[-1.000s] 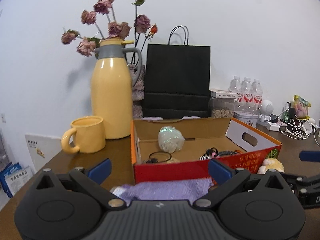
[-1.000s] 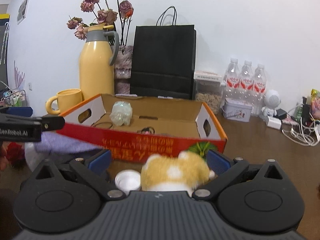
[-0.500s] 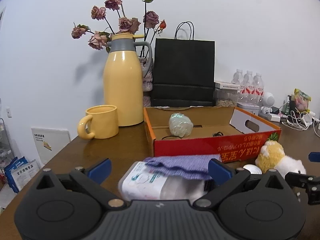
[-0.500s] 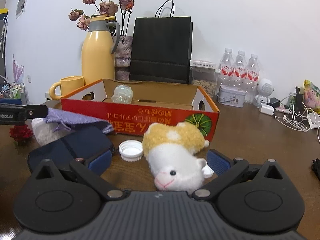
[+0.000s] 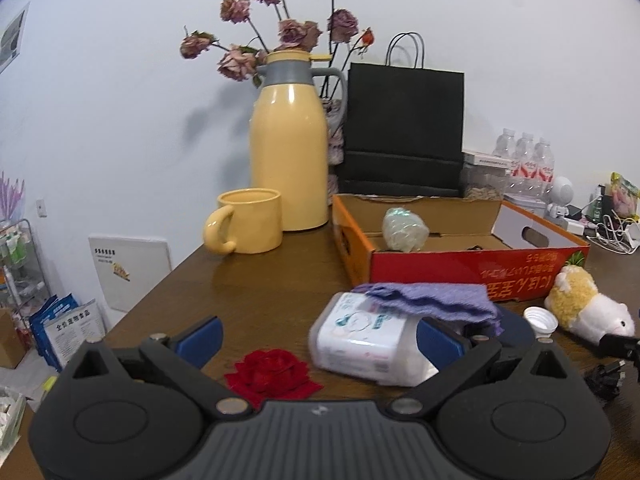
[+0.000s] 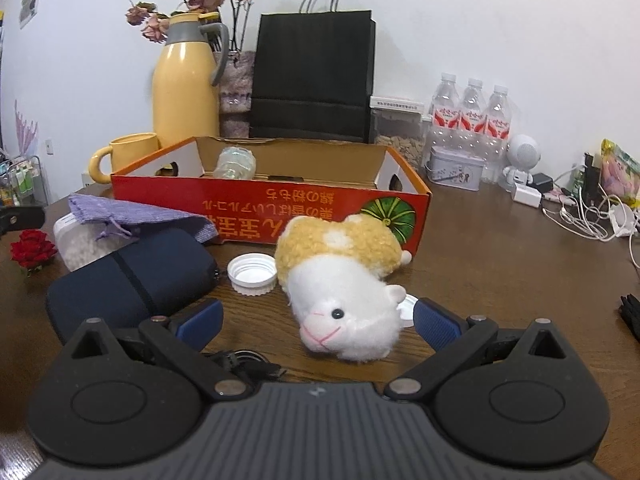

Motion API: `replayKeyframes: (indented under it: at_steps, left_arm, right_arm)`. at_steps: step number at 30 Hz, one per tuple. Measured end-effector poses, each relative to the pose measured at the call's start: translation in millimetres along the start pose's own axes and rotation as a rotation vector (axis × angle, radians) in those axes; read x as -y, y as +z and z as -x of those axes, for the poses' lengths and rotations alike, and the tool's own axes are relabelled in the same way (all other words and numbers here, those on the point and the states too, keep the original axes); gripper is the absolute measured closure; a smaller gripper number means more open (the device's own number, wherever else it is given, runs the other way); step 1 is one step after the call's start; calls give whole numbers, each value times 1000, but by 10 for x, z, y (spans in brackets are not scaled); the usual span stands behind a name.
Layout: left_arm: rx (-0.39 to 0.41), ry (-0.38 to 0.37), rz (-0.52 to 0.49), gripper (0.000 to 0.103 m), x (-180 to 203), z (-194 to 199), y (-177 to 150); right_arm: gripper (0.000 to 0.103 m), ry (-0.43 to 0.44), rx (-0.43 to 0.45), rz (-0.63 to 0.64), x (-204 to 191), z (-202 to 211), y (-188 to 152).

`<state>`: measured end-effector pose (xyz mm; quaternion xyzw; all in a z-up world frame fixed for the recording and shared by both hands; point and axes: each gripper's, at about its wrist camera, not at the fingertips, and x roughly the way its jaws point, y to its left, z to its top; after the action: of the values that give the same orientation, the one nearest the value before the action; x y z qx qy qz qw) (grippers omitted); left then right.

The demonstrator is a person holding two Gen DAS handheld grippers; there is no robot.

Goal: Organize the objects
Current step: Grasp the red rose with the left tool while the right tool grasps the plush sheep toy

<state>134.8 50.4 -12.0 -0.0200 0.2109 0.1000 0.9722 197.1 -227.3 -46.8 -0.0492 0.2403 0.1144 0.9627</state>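
Observation:
A red cardboard box (image 5: 476, 268) (image 6: 280, 208) stands open on the brown table, with a crumpled clear bottle (image 5: 404, 228) inside. In front of it lie a white wipes pack (image 5: 368, 340) under a purple cloth (image 5: 432, 300), a red fabric rose (image 5: 272, 372), a navy pouch (image 6: 132, 280), a white cap (image 6: 252, 272) and a yellow-white plush (image 6: 344, 280). My left gripper (image 5: 318, 338) is open and empty, low over the rose and pack. My right gripper (image 6: 318, 320) is open and empty, with the plush's head between its fingers.
A yellow mug (image 5: 248, 220), a yellow thermos (image 5: 290, 152) with dried roses and a black paper bag (image 5: 404, 132) stand behind the box. Water bottles (image 6: 472, 120), a tin (image 6: 456, 168), chargers and white cables (image 6: 580, 216) fill the right. The table's left edge (image 5: 132, 308) drops to shelves.
Both grippers have pulled back from the box. The rose, wipes pack and pouch have come into view, and the plush now lies further ahead of the right gripper.

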Motion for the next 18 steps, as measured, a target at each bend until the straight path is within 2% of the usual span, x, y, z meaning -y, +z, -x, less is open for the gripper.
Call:
replayKeyframes:
  at_steps: [5, 11, 14, 15, 18]
  left_arm:
    - [-15, 9, 5, 0, -73, -7, -10]
    - [-25, 39, 11, 0, -191, 8, -26]
    - [-42, 61, 12, 0, -258, -11, -51]
    - [-51, 65, 11, 0, -274, -34, -52]
    - [-75, 74, 15, 0, -316, -107, -70]
  right_arm:
    - [0, -7, -32, -10, 73, -121, 59]
    - [3, 7, -44, 61, 85, -337, 166]
    - [29, 27, -82, 74, 69, -458, 169]
    - [43, 32, -93, 72, 72, -481, 155]
    - [47, 62, -67, 62, 70, -422, 130]
